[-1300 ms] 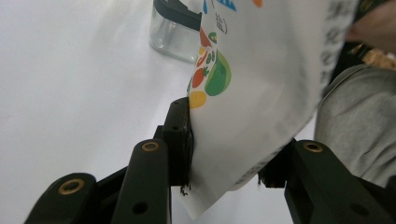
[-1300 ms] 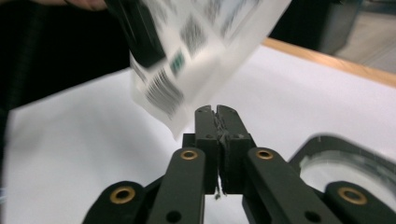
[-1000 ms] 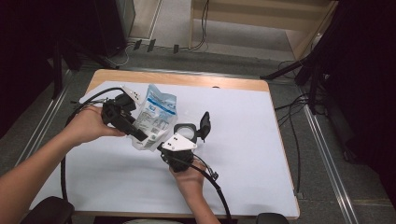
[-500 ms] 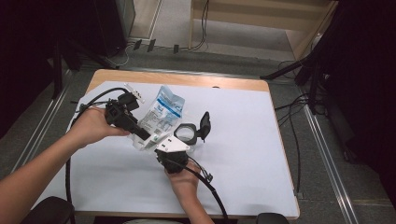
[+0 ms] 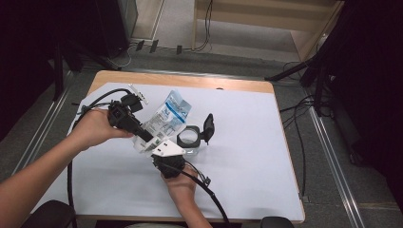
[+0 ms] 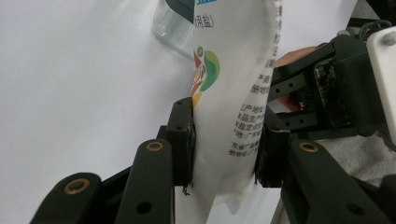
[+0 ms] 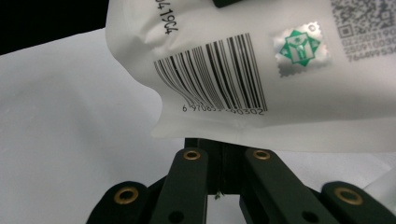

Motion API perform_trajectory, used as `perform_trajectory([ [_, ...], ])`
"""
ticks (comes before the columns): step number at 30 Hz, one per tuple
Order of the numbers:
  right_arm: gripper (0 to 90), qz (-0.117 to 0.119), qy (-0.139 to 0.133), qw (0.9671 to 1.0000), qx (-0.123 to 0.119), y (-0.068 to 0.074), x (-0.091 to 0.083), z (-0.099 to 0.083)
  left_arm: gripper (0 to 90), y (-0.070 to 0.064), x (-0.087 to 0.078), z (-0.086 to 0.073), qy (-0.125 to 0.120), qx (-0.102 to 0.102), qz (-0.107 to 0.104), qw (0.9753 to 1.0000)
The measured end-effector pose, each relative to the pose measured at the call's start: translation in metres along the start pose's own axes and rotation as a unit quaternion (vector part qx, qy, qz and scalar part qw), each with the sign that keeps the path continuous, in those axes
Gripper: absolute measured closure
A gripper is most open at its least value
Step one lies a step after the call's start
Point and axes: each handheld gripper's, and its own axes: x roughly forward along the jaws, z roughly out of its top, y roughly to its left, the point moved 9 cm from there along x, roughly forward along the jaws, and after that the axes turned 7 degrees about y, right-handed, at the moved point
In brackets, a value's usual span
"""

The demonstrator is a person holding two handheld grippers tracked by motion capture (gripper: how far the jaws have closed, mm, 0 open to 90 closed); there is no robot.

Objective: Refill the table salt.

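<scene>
A white pouch (image 5: 169,115) with blue print and a barcode is held up, tilted, over the table. My left gripper (image 5: 141,137) is shut on one end of it; in the left gripper view both pads press the pouch (image 6: 229,93) between the left gripper (image 6: 224,144) jaws. My right gripper (image 5: 164,149) sits just below. In the right gripper view its jaws stand together at the sealed edge of the pouch (image 7: 261,60), so the right gripper (image 7: 223,144) is shut on that seam. A clear jar (image 5: 189,137) with its black flip lid (image 5: 208,127) open stands beside the pouch.
A white sheet covers the wooden table (image 5: 247,142). Black cables trail from both grippers over the left and near edges. The rim of the jar (image 6: 170,23) lies just beyond the pouch in the left gripper view. Cables and stand legs sit on the floor behind.
The pouch has risen off the table and shifted right toward the jar. The right hand has slid left under it and closed on its lower edge.
</scene>
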Motion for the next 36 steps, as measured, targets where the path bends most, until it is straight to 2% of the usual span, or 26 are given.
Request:
perform_trajectory([
  [5,90.0,0.003,-0.001,1.0000,0.000,0.003,0.001,0.001,66.7,0.000,-0.001,0.002,-0.004,-0.003,0.002,1.0000],
  [10,90.0,0.009,-0.006,0.9999,0.001,0.005,0.001,0.003,67.6,-0.002,-0.004,0.004,-0.002,0.009,0.008,0.9999],
  [15,90.0,0.013,-0.009,0.9999,0.004,0.005,0.001,0.004,67.7,-0.005,-0.004,0.009,0.000,0.017,0.003,0.9999],
  [19,90.0,0.014,-0.009,0.9998,0.006,0.006,0.001,0.004,67.9,-0.006,-0.003,0.009,0.005,0.018,0.001,0.9998],
  [21,90.0,0.014,-0.006,0.9999,0.001,0.007,0.001,0.003,69.9,-0.007,-0.005,0.007,0.013,0.018,0.000,0.9998],
  [23,90.0,0.007,-0.006,1.0000,-0.001,0.004,-0.001,0.001,71.2,-0.008,-0.006,0.002,0.030,0.028,0.004,0.9992],
  [24,90.0,0.004,-0.007,1.0000,0.005,0.002,-0.003,0.000,71.3,-0.009,-0.006,0.001,0.029,0.015,0.003,0.9995],
  [25,90.0,0.001,-0.010,0.9999,0.011,-0.002,-0.005,0.000,71.4,-0.008,-0.007,-0.001,0.039,0.020,0.005,0.9990],
  [27,90.0,0.002,-0.011,0.9997,0.021,-0.006,-0.007,-0.001,71.3,-0.008,-0.006,0.000,0.037,0.013,0.004,0.9992],
  [29,90.0,-0.002,-0.010,0.9997,0.021,-0.007,-0.007,0.000,71.1,-0.009,-0.006,0.004,0.025,0.002,0.007,0.9997],
  [32,90.0,0.000,-0.013,0.9996,0.027,-0.007,-0.007,0.002,71.2,-0.008,-0.008,0.007,0.015,0.000,-0.001,0.9999],
  [34,90.0,0.001,-0.014,0.9997,0.020,-0.006,-0.007,0.004,71.2,-0.010,-0.009,0.010,0.010,0.000,-0.013,0.9999],
  [36,90.0,0.002,-0.016,0.9997,0.018,-0.003,-0.007,0.006,71.5,-0.010,-0.009,0.011,0.015,0.005,-0.004,0.9999],
])
